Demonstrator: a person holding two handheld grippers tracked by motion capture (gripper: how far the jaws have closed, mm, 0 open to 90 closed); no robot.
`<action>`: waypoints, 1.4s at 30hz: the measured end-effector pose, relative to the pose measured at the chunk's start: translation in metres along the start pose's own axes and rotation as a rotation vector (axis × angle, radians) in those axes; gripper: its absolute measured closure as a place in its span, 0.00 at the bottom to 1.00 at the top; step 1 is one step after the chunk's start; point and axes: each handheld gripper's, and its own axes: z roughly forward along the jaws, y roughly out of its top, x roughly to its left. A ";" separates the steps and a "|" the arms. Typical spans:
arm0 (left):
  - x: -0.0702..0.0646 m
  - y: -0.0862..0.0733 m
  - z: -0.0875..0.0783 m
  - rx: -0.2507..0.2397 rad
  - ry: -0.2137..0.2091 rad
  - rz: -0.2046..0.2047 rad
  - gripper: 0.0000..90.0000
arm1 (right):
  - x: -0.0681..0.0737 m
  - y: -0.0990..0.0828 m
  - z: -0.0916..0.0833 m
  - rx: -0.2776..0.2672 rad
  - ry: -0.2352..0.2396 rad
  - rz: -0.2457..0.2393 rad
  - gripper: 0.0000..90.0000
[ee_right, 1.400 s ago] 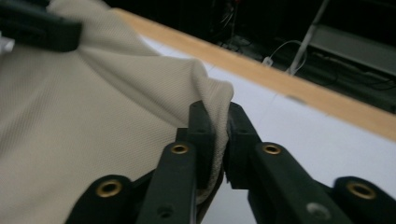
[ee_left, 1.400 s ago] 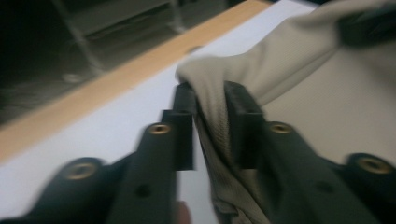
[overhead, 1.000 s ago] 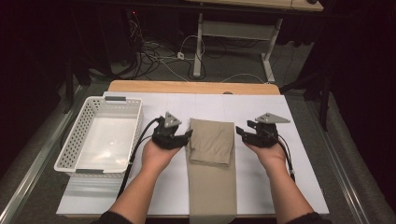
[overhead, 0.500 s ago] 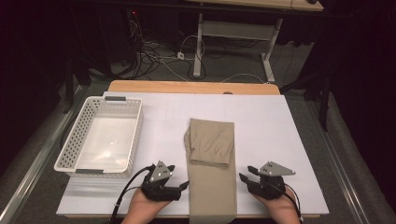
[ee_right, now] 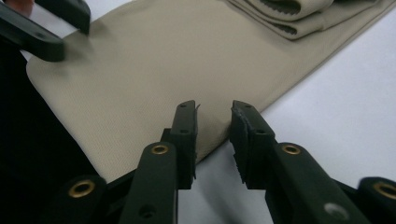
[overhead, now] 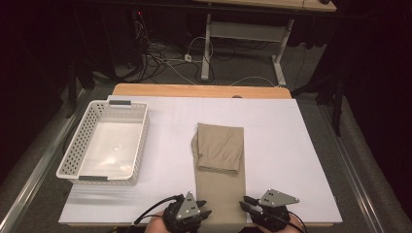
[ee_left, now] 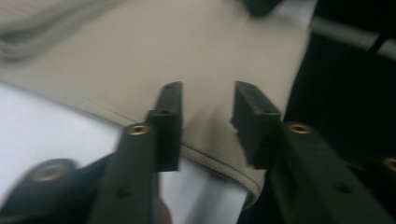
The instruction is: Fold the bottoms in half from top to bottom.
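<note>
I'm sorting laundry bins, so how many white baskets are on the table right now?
1. The white basket sits on the left side of the table, left of the tan folded cloth. Nothing on the table could hide another.

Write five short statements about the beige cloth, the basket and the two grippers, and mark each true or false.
1. The beige cloth has its far end folded back on itself. True.
2. The white basket holds a folded cloth. False: nothing lies in it.
3. The left gripper and right gripper are at the cloth's near end, one at each side. True.
4. The basket stands to the right of the cloth in the high view. False: it stands to the left.
5. The right gripper's jaws are lifting the cloth off the table. False: the cloth's edge lies between the jaws, with a gap showing, and it lies flat.
</note>
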 end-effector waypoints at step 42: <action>0.107 0.054 0.039 0.014 0.164 -0.173 0.59 | -0.062 0.075 0.076 0.033 -0.056 0.067 0.47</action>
